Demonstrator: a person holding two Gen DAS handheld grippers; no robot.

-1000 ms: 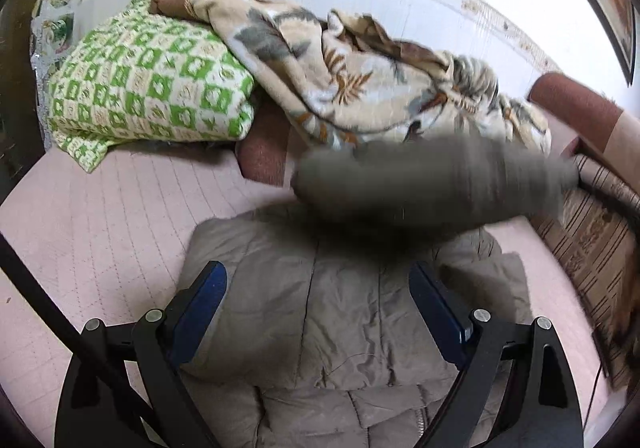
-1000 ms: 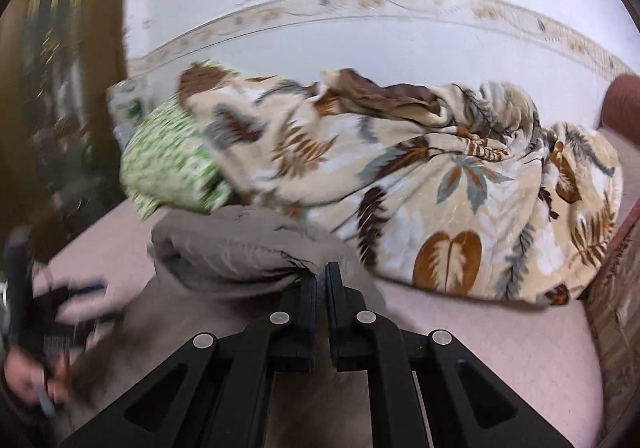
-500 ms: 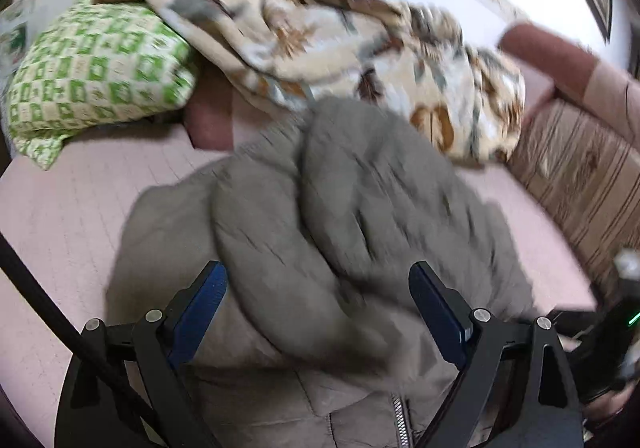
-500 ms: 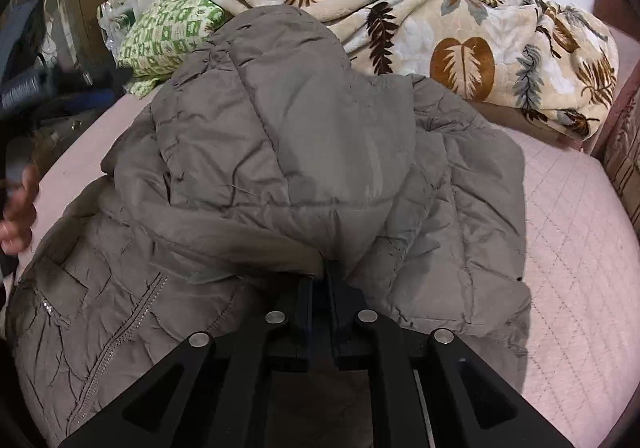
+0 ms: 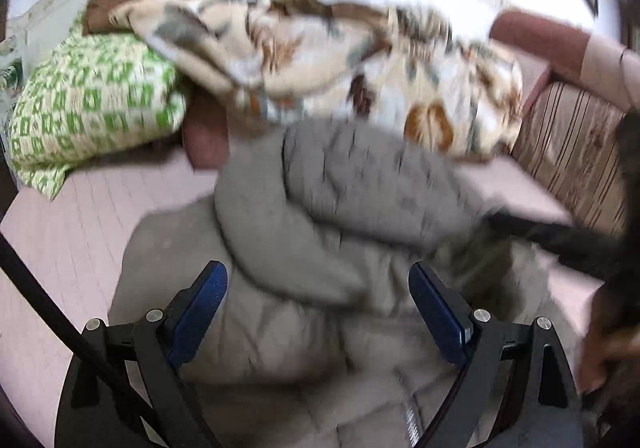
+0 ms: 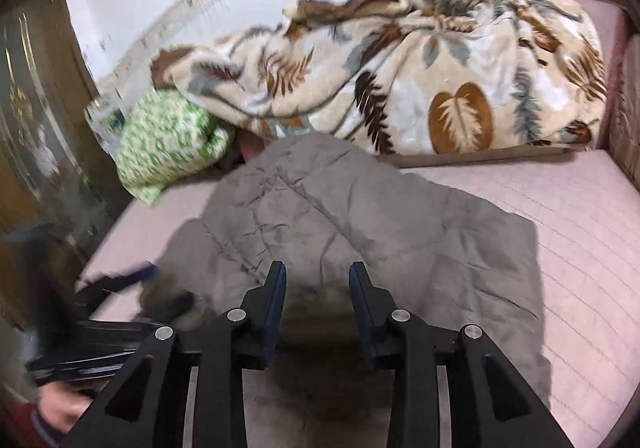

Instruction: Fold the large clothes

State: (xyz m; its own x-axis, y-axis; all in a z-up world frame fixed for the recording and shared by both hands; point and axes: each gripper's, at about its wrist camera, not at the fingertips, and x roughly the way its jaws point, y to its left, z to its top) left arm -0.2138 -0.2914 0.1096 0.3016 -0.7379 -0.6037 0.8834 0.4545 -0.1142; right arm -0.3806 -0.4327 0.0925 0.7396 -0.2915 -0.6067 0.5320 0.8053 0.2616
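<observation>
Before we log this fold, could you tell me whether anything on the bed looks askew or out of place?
The grey padded jacket lies bunched and crooked, not a flat fold. The leaf-print blanket is heaped, unfolded, along the wall and spills over the green pillow.

Left tongs (image 5: 318, 308): jaws spread wide, blue pads facing each other, nothing pressed between them. Tilted downward over the grey jacket (image 5: 304, 360), whose front lies under the gap between the jaws.

Right tongs (image 6: 317, 302): jaws opening, parted a moderate way, pads clear of the cloth. Tilted downward above the near edge of the jacket, a dark fold of it lying in the gap.

Left hand (image 6: 60, 412): seen low at the left of the right wrist view, beside the jacket, wrapped about its tool's handle; blurred.

Right hand (image 5: 600, 352): seen at the right edge of the left wrist view, beside the jacket; blurred, grip unclear.
</observation>
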